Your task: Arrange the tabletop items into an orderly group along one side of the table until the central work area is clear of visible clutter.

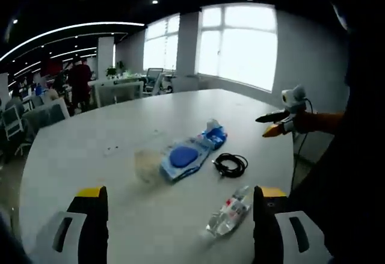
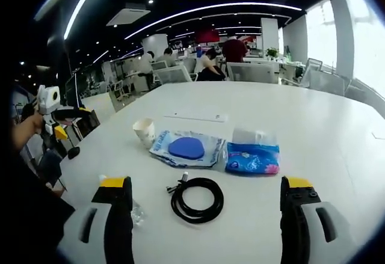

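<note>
**Both grippers open above the clutter**

Left gripper view: my left gripper (image 1: 179,228) hangs open over the table (image 1: 90,156), empty; bottle (image 1: 228,211) between jaws, cable (image 1: 231,164) and blue packet (image 1: 183,156) beyond.

Right gripper view: my right gripper (image 2: 207,228) is open, empty; the cable sits between jaws, the paper cup (image 2: 144,130) and tissue pack (image 2: 252,156) lie farther off.

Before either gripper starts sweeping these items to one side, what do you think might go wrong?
The coiled black cable lies loose, so a push may uncoil it or drag it along. The small paper cup stands upright beside the blue packet and could tip if that packet is slid. The clear plastic bottle lies on its side near the table edge and might roll off. Both grippers, left and right, are open, holding nothing.
</note>
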The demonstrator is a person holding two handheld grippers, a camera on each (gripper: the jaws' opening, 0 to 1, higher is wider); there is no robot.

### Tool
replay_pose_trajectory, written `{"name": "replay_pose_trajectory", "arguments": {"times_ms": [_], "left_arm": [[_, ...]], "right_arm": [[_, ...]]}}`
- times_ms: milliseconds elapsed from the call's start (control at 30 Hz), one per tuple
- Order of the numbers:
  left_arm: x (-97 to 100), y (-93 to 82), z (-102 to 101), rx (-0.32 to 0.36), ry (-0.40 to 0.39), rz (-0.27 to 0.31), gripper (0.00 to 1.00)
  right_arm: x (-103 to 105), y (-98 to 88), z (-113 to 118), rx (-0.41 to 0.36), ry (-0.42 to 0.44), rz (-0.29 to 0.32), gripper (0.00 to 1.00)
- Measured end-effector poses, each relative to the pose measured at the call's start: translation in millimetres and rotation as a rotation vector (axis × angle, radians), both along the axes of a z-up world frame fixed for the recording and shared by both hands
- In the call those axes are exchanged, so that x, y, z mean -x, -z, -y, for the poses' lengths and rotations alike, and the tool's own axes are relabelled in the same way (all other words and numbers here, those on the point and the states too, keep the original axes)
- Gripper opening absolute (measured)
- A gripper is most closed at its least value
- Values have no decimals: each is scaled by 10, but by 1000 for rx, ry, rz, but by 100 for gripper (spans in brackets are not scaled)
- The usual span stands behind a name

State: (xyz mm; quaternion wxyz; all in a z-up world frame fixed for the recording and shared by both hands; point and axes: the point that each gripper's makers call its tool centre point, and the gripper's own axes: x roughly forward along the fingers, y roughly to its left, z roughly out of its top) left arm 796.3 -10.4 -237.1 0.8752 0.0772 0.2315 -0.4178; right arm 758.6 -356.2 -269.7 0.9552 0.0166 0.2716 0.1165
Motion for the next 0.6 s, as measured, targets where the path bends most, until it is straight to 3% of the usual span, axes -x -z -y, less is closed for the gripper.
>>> {"name": "replay_pose_trajectory", "arguments": {"times_ms": [200,367,600], "left_arm": [[85,127,-52,-15,3,-9,100],[203,296,-19,-60,101,-18,98],[374,553,98,-115,249,-42,85]], "right_arm": [[15,-4,-15,12,-16,-5,100],[29,1,-64,24,-31,-12,100],[48,27,-94,26,-39,-17,100]]}}
